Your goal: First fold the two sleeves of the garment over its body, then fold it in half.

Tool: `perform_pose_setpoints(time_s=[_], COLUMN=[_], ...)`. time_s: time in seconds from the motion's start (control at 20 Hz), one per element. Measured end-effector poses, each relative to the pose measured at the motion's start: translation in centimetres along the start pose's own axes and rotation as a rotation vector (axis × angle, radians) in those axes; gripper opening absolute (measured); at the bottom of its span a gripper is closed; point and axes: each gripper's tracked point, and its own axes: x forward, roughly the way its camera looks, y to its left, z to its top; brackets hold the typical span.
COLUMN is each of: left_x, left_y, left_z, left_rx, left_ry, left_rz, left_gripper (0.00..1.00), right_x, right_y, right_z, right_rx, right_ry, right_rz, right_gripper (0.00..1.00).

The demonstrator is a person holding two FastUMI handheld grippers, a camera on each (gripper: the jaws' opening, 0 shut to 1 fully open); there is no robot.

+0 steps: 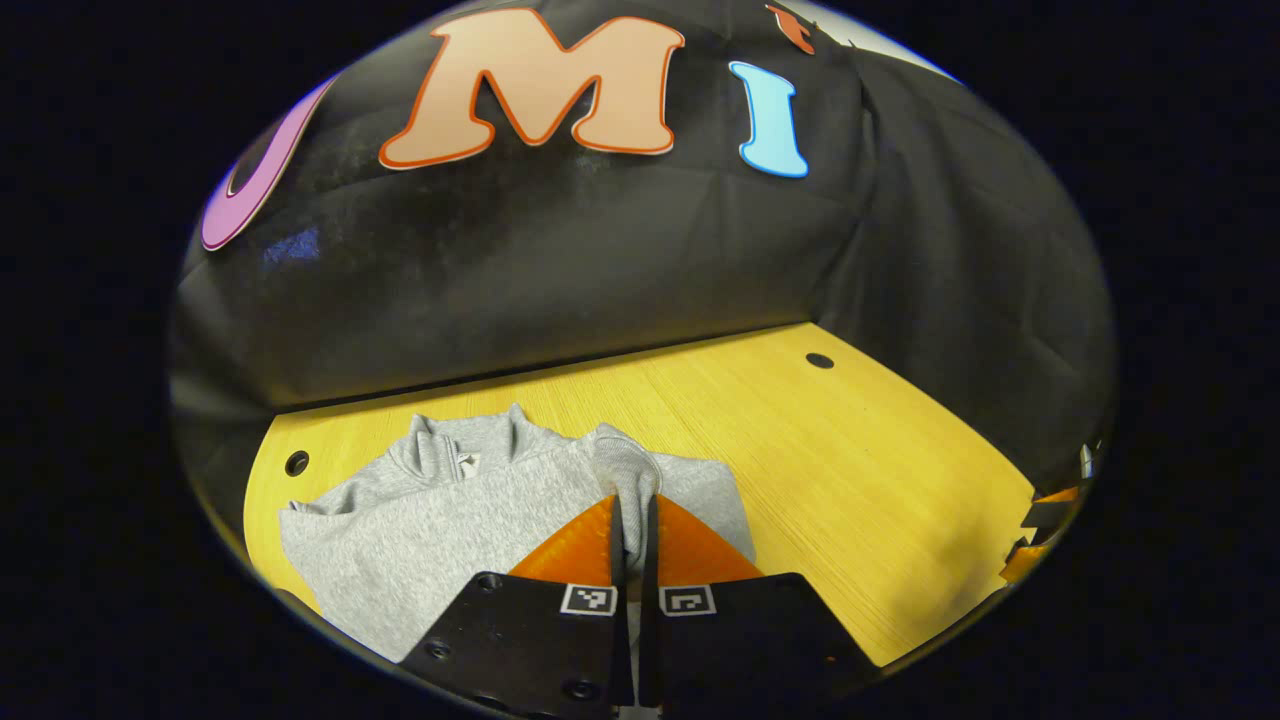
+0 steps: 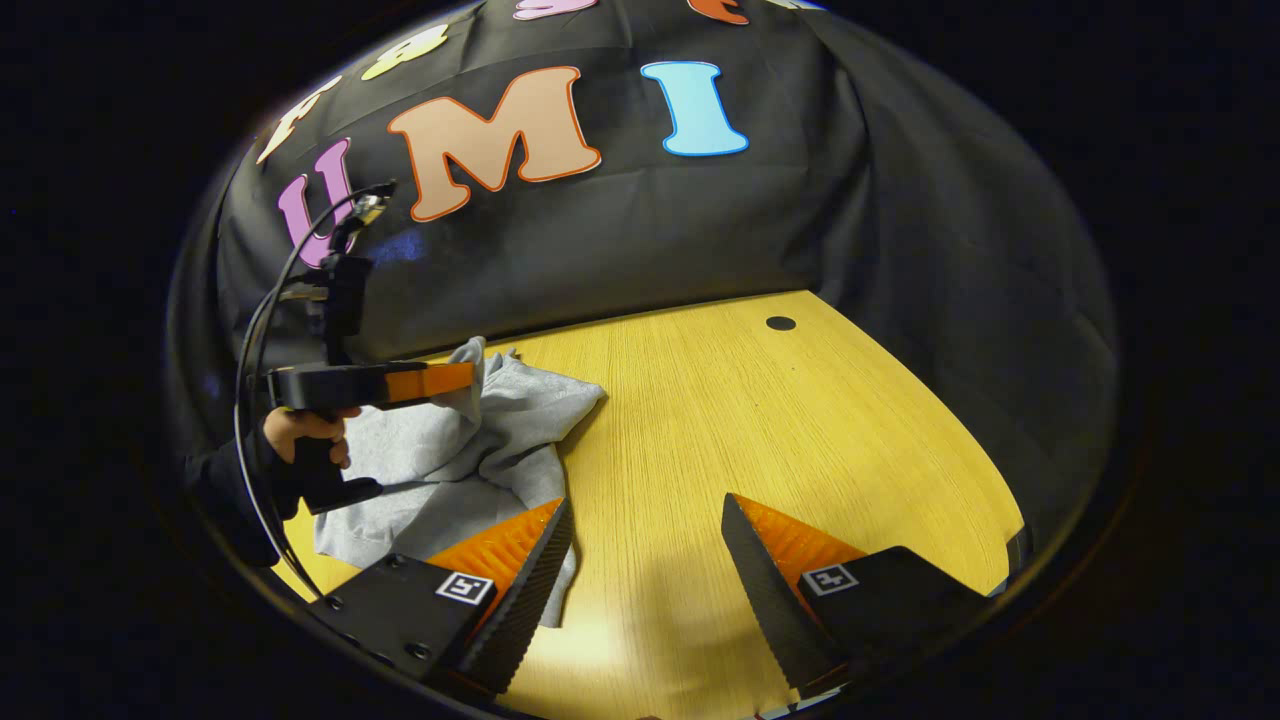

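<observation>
At the far left of the right gripper view a hand (image 2: 300,428) in a dark sleeve holds the left gripper (image 2: 470,378) above the desk (image 2: 700,420), its fingers level and pointing at a raised peak of the grey garment (image 2: 470,440). The cloth hangs from those fingers in a tented fold while the rest lies rumpled on the desk's left part, so I judge the lift is there to carry a sleeve over the body and not drag it across the wood. In the left gripper view the garment (image 1: 430,520) spreads flat to the left with its collar toward the booth wall, and a bunched strip of cloth, likely a sleeve end or cuff, rises straight into the left gripper (image 1: 633,520). Its jaws are pressed nearly together with that strip pinched between them. This suits a thin, limp fabric, which would slip from a loose hold. Further right in the right gripper view, the right gripper (image 2: 645,540) hangs low over bare wood just beside the garment's near edge. Its jaws are spread wide and hold nothing, and its left finger overlaps the cloth's hem in the picture. It seems placed ready for the other sleeve. The sleeve-folding step looks underway, and the halving fold is not yet done.
</observation>
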Motion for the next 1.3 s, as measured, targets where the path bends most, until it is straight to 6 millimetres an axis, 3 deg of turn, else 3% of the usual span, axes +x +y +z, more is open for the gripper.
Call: perform_pose_setpoints(time_s=[0.15, 0.25, 0.35, 0.4, 0.6, 0.75, 0.95, 1.15, 1.3], left_x=[0.6, -0.4, -1.5, -2.4, -6.6, -10.8, -15.2, -19.0, -21.2], left_y=[-0.8, -1.0, 0.5, 1.3, 5.2, 9.6, 14.6, 18.1, 20.2], left_z=[-0.5, 0.2, 0.5, 0.5, 0.4, -0.5, -3.5, -7.3, -10.6], left_rx=[-0.037, -0.053, -0.035, -0.032, -0.069, -0.047, -0.058, -0.093, -0.117], left_ry=[-0.007, -0.043, -0.063, -0.07, -0.124, -0.166, -0.145, -0.104, -0.053], left_rz=[0.001, -0.013, 0.028, 0.044, 0.105, 0.187, 0.292, 0.38, 0.441], left_gripper=[0.11, 0.51, 0.93, 0.99, 0.99, 0.99, 0.99, 0.99, 0.99], right_x=[0.1, 0.3, 0.5, 0.8, 2.0, 2.6, 3.6, 4.0, 4.1], right_y=[1.2, 2.0, 3.0, 3.5, 5.9, 7.7, 8.9, 9.1, 9.3], right_z=[0.0, -0.3, -0.2, -0.2, -0.7, -1.0, -1.4, -1.1, -2.5], right_rx=[0.005, 0.006, -0.001, -0.003, -0.022, -0.035, -0.089, -0.169, -0.162], right_ry=[-0.004, -0.002, -0.006, -0.006, 0.011, 0.018, 0.016, -0.017, 0.013], right_rz=[0.014, 0.032, 0.05, 0.062, 0.109, 0.135, 0.12, 0.069, 0.057], right_gripper=[0.96, 0.96, 0.96, 0.96, 0.96, 0.96, 0.96, 0.96, 0.96])
